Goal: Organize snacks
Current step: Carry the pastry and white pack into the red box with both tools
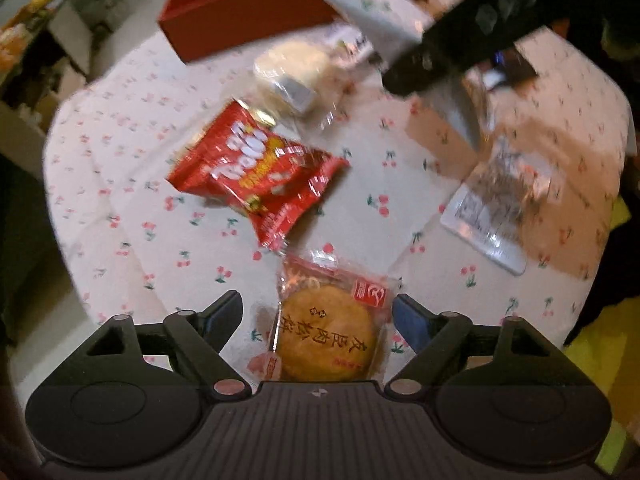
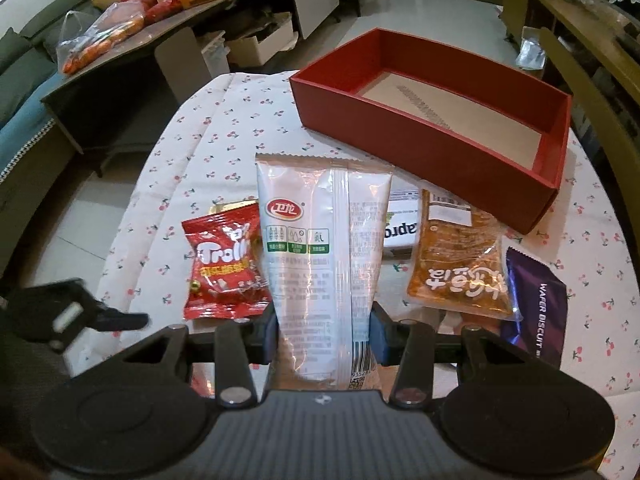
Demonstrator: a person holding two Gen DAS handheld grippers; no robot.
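The right gripper [image 2: 323,338] is clamping the lower part of a tall white snack packet [image 2: 324,264], holding it upright above the cherry-print tablecloth [image 2: 192,168], in front of the red box [image 2: 436,136]. The left gripper [image 1: 318,312] is hanging with its jaws spread wide on either side of a wrapped round biscuit [image 1: 330,336] lying on the cloth. A red Trolli bag [image 1: 256,172] is lying just beyond the biscuit; past it, a blurred clear-wrapped item, possibly a pastry [image 1: 296,72], is resting near the box.
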